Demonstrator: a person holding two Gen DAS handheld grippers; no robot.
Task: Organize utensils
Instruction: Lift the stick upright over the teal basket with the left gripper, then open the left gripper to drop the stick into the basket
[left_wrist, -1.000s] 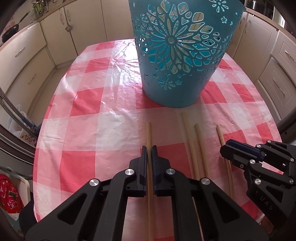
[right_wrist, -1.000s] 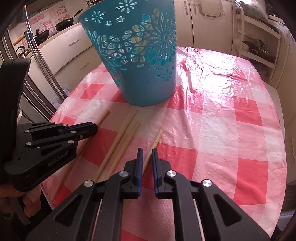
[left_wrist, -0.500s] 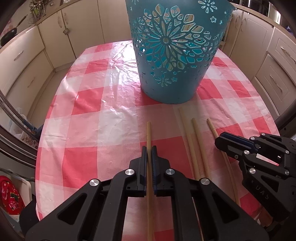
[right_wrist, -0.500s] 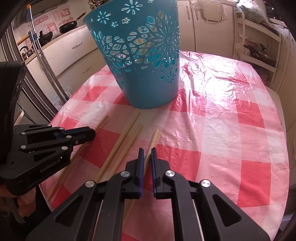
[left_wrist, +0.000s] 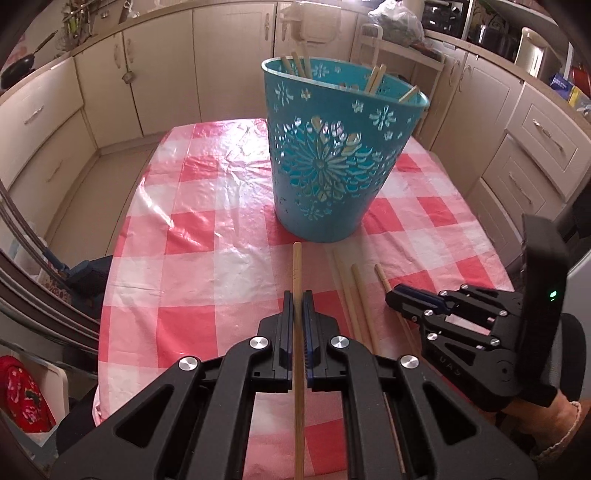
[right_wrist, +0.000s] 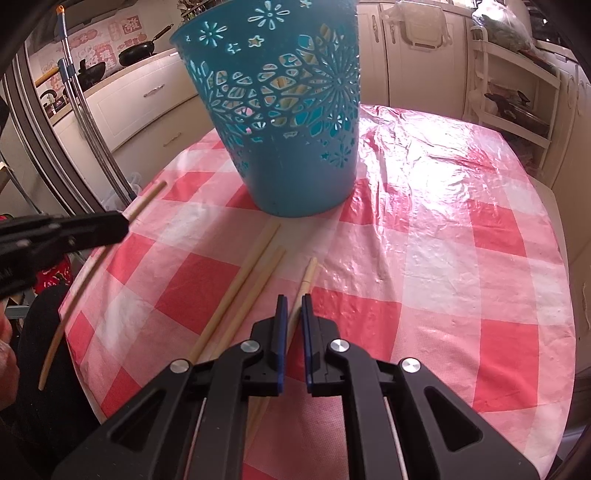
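Gripping one chopstick (left_wrist: 297, 280), my left gripper (left_wrist: 297, 306) has risen off the tablecloth (left_wrist: 192, 258); my right gripper (right_wrist: 291, 310), slightly parted, straddles another chopstick (right_wrist: 308, 275) near the basket (left_wrist: 332, 177).

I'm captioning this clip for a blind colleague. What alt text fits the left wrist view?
The left gripper holds one wooden chopstick above a red-checked tablecloth, pointing toward a teal cut-out basket that already holds chopsticks. Three loose chopsticks lie to its right, beside the right gripper.
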